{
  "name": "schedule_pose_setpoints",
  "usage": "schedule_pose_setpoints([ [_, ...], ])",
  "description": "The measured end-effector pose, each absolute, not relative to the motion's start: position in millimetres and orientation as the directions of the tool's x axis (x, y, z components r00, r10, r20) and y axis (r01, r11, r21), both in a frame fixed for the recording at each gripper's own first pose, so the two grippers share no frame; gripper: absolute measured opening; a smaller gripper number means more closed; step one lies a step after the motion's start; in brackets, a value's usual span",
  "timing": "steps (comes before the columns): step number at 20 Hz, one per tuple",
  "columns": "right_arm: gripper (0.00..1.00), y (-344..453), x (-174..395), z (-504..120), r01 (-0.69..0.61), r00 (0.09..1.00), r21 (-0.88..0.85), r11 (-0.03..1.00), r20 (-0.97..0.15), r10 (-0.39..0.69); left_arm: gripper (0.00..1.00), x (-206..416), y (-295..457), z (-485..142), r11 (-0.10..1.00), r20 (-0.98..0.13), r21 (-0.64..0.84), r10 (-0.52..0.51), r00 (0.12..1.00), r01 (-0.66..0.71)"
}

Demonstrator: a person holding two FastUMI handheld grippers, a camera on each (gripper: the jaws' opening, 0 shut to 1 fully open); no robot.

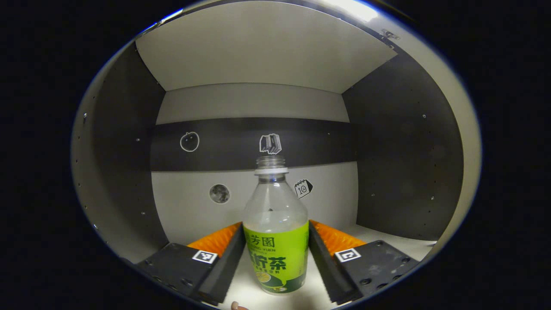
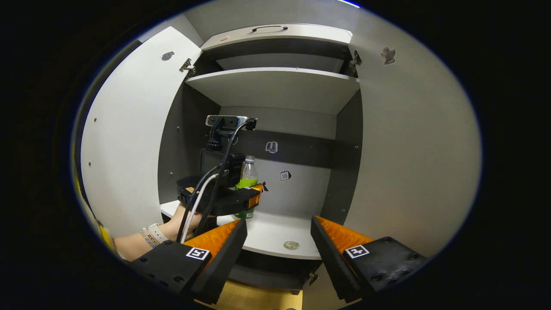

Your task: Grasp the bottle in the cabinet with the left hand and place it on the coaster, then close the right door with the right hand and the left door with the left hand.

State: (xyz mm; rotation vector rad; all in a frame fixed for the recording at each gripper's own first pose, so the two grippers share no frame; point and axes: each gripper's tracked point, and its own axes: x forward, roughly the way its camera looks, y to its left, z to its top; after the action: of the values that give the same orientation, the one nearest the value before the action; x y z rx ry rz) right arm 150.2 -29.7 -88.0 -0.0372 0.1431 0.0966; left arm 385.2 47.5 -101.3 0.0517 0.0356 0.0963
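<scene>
**Left tongs are around the bottle, squeeze not confirmed yet**

In the left gripper view the left tongs (image 1: 275,254) have a finger on each side of the bottle (image 1: 275,241), right against the label band. Honestly can't tell whether both fingers are actually pressing or just sitting flush, the fisheye makes the edges mushy. The bottle stands upright on the cabinet shelf (image 1: 387,234), cap off or clear, looks mostly empty.

The right tongs (image 2: 277,241) are spread wide, holding nothing, hanging back in front of the cabinet. From there you can see the left tongs (image 2: 254,196) and the hand (image 2: 183,221) holding them reaching in to the bottle (image 2: 247,178), both doors swung open: left door (image 2: 129,142), right door (image 2: 413,142).

My take on doing this step well: close evenly on the label section, not the tapered shoulder, since a light plastic bottle may squirm or tip. Lift straight up a touch before pulling out so the base clears the shelf edge. Coaster comes afterwards.
</scene>
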Motion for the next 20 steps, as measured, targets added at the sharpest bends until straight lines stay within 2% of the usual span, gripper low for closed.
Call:
schedule_pose_setpoints([
  [1,0.98,-29.7,151.1,-87.6,-0.098,0.985,-0.027,0.995,-0.144,0.093,0.80,384.0,47.2,-99.9,0.995,-0.032,0.051,0.091,0.995,-0.089],
  [8,0.98,-33.2,146.8,-78.5,-0.089,0.989,-0.005,0.996,-0.118,0.088,0.79,368.7,42.7,-83.3,0.998,-0.006,0.026,0.053,0.999,-0.053],
  [14,0.98,-35.4,124.3,-65.8,-0.057,0.994,-0.022,0.998,-0.095,0.054,0.79,306.3,29.4,-55.3,0.999,0.027,0.038,0.012,1.000,-0.013],
  [20,0.98,-28.3,67.8,-52.7,0.013,0.997,-0.030,0.999,-0.078,-0.015,0.80,229.1,11.6,-48.4,0.999,0.022,0.029,-0.046,0.999,0.046],
])
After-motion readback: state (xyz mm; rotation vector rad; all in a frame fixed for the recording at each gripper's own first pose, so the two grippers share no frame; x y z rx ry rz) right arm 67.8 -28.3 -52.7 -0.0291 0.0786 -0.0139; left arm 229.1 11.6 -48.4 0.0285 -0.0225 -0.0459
